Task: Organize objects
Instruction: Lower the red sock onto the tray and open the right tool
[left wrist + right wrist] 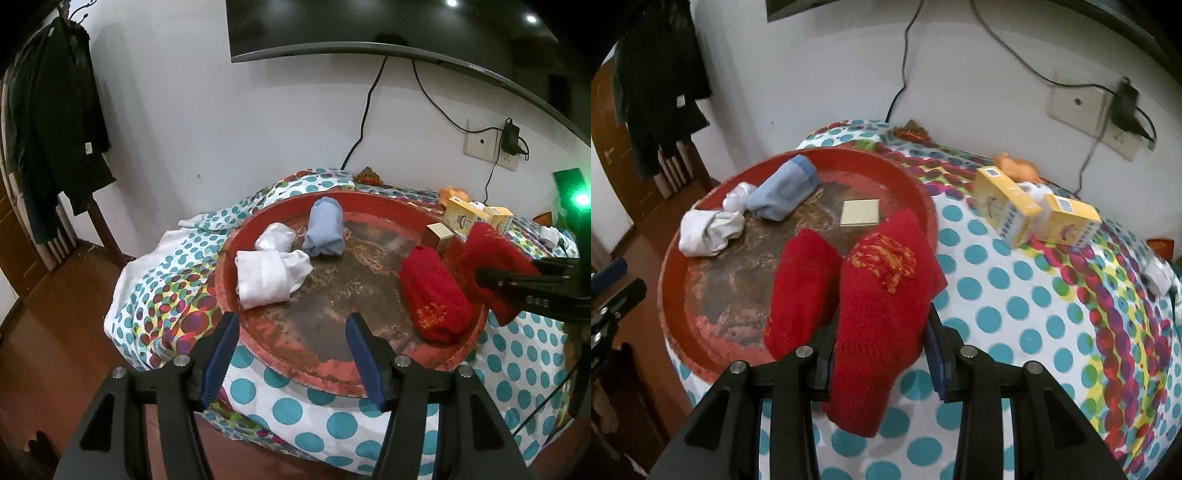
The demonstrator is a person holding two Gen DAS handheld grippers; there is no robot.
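Observation:
A round red tray (369, 201) (713, 192) lies on a dotted cloth. In it are a rolled white sock (264, 277) (705, 230), a crumpled white sock (275, 236), a rolled blue sock (325, 230) (783, 190), a rolled red sock (436, 295) (801, 284) and a small beige box (439, 234) (860, 212). My right gripper (882, 332) (484, 277) is shut on a second red sock (882, 306) (495, 258) held over the tray's right rim. My left gripper (291, 325) is open and empty above the tray's near rim.
Two yellow boxes (1004, 208) (1071, 218) and an orange toy (1015, 166) lie on the dotted cloth (1034, 314) right of the tray. A white sock (1158, 273) lies at the far right. Wall, cables and a socket (1078, 103) stand behind.

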